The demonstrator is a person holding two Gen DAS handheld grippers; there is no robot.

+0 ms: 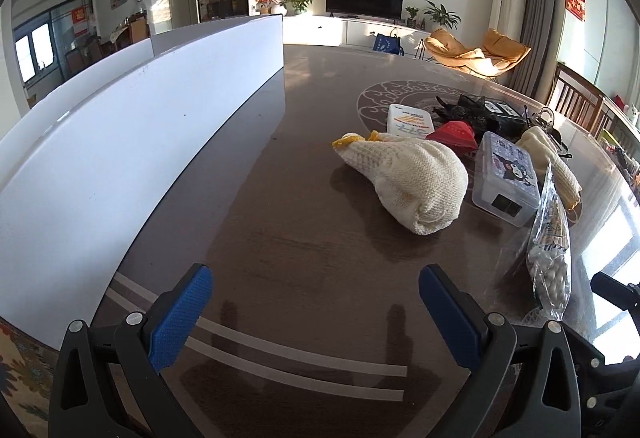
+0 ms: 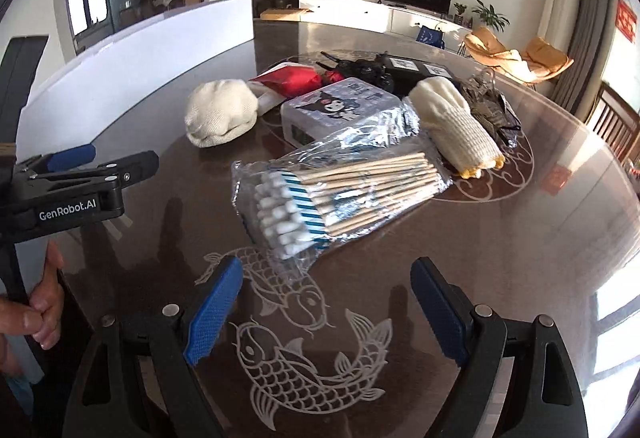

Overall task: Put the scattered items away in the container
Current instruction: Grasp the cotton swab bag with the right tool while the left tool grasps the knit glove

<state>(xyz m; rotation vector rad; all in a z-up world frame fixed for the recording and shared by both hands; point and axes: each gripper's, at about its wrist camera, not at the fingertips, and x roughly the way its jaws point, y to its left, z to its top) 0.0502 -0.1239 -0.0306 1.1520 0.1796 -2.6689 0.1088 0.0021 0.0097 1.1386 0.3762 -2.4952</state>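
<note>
- Hovering above the table [image 2: 520, 238], right gripper [image 2: 326, 312] has fingers spread, empty, cotton swab bag [image 2: 332, 189] just beyond.
- Left gripper [image 1: 316, 312] is spread too, empty.
- White container [image 1: 140, 125] stands left; gloves and boxes lie right.

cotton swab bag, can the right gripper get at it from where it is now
Probably yes. The right gripper is open and empty, and the cotton swab bag lies just ahead of its fingertips with only bare table between. The plastic box and glove sit behind the bag.

Cream glove [image 1: 404, 185], red pouch [image 1: 452, 133], blue-striped swab bag [image 2: 332, 189].
</note>
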